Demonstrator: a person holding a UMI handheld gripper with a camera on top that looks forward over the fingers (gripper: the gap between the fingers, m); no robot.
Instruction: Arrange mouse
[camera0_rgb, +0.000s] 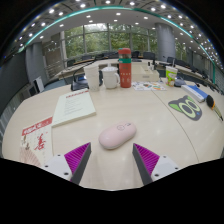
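The gripper (107, 160) is hovering low over the pale table (150, 120), its two fingers standing spread wide with nothing between their magenta pads (77, 155). The outer lower ends of both fingers are being cut off from sight.

Just ahead of the fingers, slightly nearer the left one, a pale pink mouse (117, 135) is lying on the table, apart from both pads. Its long axis is running crosswise to the fingers, tilting a little so its right end sits farther away; which end is the front is hard to tell.

To the left, a red-and-white booklet (36, 138) is lying near the table edge, its print unreadable, and a sheet of paper (73, 107) is resting beyond it. To the right, a dark green pouch (185, 107) is lying flat. Farther back, a tall stack of coloured cups (125, 68) is standing beside a white box (110, 77), with smaller clutter around them too small to identify.
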